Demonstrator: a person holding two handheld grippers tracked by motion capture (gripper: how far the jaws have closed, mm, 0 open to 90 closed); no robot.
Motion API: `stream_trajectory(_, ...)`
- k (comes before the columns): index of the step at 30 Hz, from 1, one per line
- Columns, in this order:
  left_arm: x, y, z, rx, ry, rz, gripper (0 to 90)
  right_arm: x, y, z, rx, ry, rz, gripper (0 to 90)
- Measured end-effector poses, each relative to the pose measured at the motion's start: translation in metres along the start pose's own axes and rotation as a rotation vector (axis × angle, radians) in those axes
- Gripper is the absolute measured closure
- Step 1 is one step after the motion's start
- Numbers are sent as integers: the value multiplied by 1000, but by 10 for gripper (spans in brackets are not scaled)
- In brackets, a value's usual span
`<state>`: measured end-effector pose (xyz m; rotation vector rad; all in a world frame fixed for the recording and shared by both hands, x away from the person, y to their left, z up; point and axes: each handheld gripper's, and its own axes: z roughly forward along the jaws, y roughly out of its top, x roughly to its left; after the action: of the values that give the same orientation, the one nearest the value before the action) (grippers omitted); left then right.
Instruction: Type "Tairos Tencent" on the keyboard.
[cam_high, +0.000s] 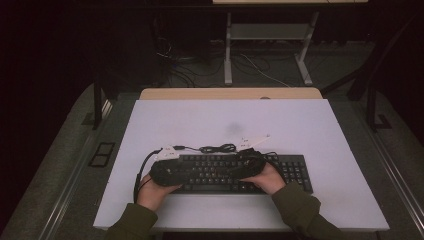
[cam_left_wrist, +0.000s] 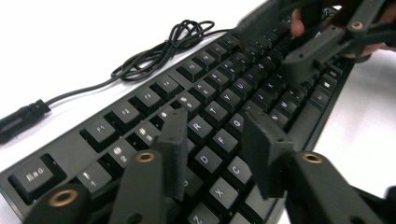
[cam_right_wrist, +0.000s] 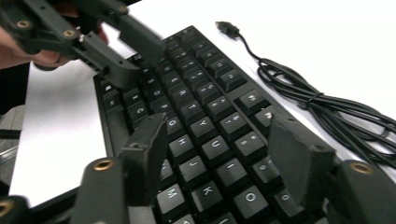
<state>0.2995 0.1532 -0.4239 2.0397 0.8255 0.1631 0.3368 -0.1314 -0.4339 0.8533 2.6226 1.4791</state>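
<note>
Both grippers (cam_high: 202, 172) — seemingly open — over keyboard (cam_high: 295, 172)

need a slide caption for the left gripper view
Left hand-held gripper poised open over the black keyboard, its coiled cable lying on the white table.

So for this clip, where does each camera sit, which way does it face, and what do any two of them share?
High view: above the person's side, looking forward and down on the white table; forearms and both hands enter from the bottom.
Left gripper view: rides the left gripper, looking along its jaws over the keyboard; the other gripper shows top right.
Right gripper view: rides the right gripper, over the keys, its jaws apart; the other gripper shows top left.
Shared: both gripper views show the keyboard and its coiled cable.
</note>
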Motion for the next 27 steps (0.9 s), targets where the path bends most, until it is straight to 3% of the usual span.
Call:
stream_trajectory(12, -3, -3, 3, 37, -59, 27, 877, -4, 0, -3, -22, -17, 10, 284)
stream_trajectory(27, -7, -5, 13, 83, -86, 47, 892, -6, -1, -4, -32, -56, 9, 214)
